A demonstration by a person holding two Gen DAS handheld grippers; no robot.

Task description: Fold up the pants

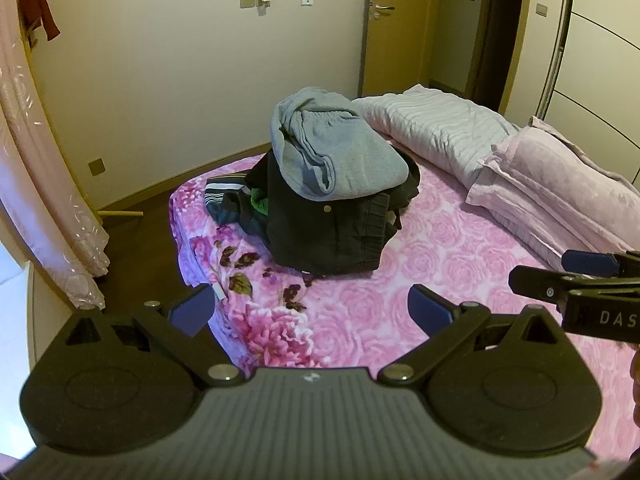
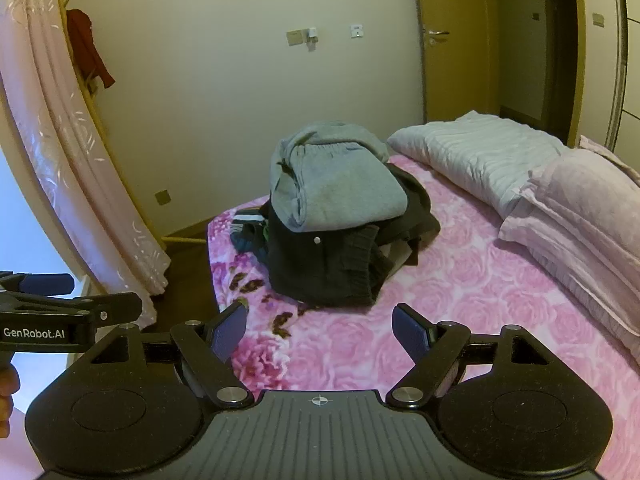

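Observation:
A heap of clothes sits on the pink floral bed [image 1: 420, 280] [image 2: 460, 300]. Grey sweatpants [image 1: 332, 148] [image 2: 332, 184] lie on top, over dark pants with a metal button [image 1: 332, 236] [image 2: 320, 268]. Striped and green garments [image 1: 232, 196] [image 2: 250, 228] poke out at the heap's left. My left gripper [image 1: 310, 310] hovers open over the bed in front of the heap, holding nothing. My right gripper [image 2: 318, 330] is likewise open and empty, a short way before the heap. Each gripper shows at the edge of the other's view: the right gripper [image 1: 548, 272], the left gripper [image 2: 96, 296].
A folded pale quilt [image 1: 440, 128] [image 2: 492, 148] and a pink pillow [image 1: 560, 192] [image 2: 580, 208] lie along the bed's right side. Pink curtains [image 1: 36, 168] [image 2: 68, 152] hang at the left, beside dark floor [image 1: 148, 256]. A door [image 1: 396, 20] [image 2: 452, 40] stands behind the bed.

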